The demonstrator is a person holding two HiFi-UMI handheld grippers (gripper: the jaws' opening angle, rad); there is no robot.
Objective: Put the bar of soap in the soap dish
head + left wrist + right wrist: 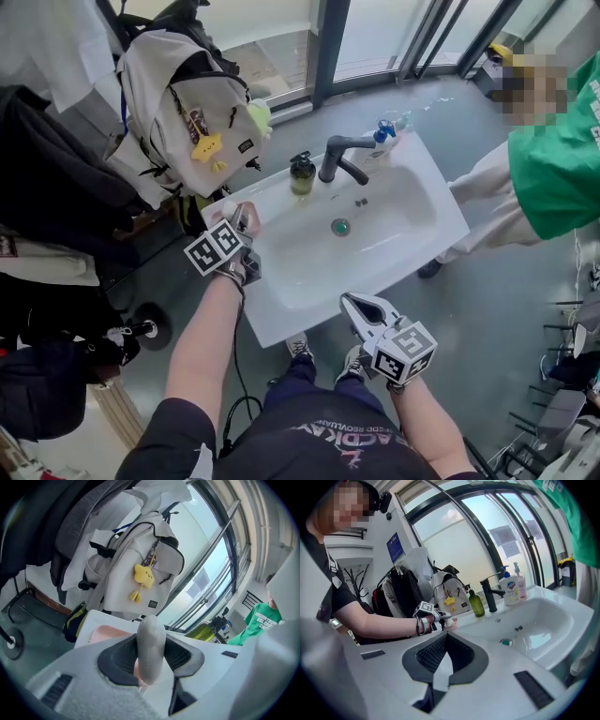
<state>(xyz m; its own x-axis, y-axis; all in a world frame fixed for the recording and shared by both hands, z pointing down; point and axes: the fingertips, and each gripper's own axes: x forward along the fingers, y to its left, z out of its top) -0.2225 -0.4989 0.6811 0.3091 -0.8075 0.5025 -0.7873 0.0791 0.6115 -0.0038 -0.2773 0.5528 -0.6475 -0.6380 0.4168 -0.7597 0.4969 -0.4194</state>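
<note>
A pale oval bar of soap stands edge-on between the dark pads of my left gripper, which is shut on it. The left gripper is over the sink's left rear corner. A flat pink soap dish lies there, just beyond and below the bar. From the right gripper view the same gripper hovers right above the pink dish. My right gripper is by the sink's front edge, its jaws shut with nothing between them.
The white sink has a black faucet, a green pump bottle, a white and blue bottle and a drain. A pale backpack hangs behind the left corner. A person in green stands at the right.
</note>
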